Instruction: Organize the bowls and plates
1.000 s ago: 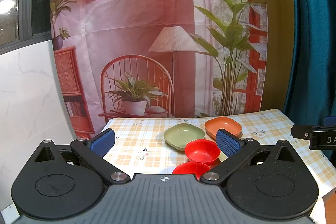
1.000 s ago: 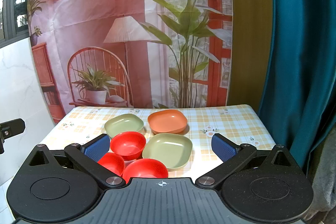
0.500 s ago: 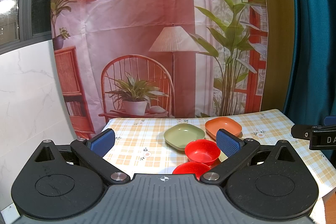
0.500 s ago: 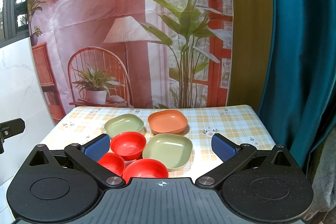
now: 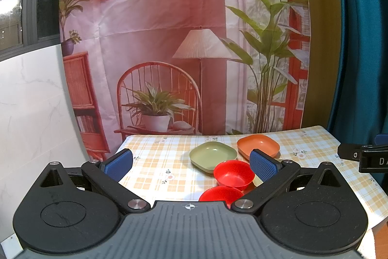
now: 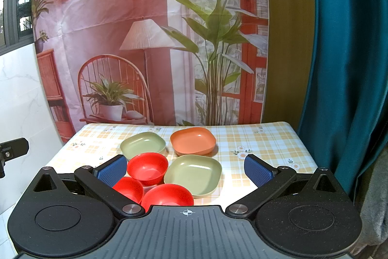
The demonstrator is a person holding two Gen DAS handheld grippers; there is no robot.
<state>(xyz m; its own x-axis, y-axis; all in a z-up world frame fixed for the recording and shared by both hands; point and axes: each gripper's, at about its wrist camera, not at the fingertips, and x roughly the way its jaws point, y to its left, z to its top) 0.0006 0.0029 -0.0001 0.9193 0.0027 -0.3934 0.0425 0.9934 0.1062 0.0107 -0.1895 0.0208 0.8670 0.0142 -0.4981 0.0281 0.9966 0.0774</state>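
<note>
Three red bowls sit near the table's front: one behind (image 6: 147,168), one front left (image 6: 128,189), one front middle (image 6: 167,194). Two green square plates, far (image 6: 143,145) and near (image 6: 194,174), and an orange plate (image 6: 193,140) lie around them. My right gripper (image 6: 185,170) is open and empty, held above and before the dishes. My left gripper (image 5: 190,163) is open and empty, to the left. In its view I see a green plate (image 5: 212,155), the orange plate (image 5: 258,146) and two red bowls (image 5: 234,172) (image 5: 222,193).
The table (image 6: 266,145) has a yellow checked cloth with flower prints. A printed backdrop (image 6: 145,40) hangs right behind it. A teal curtain (image 6: 346,64) hangs at the right. A white marble wall (image 5: 31,101) stands at the left. The other gripper's tip (image 5: 363,157) shows at the right edge.
</note>
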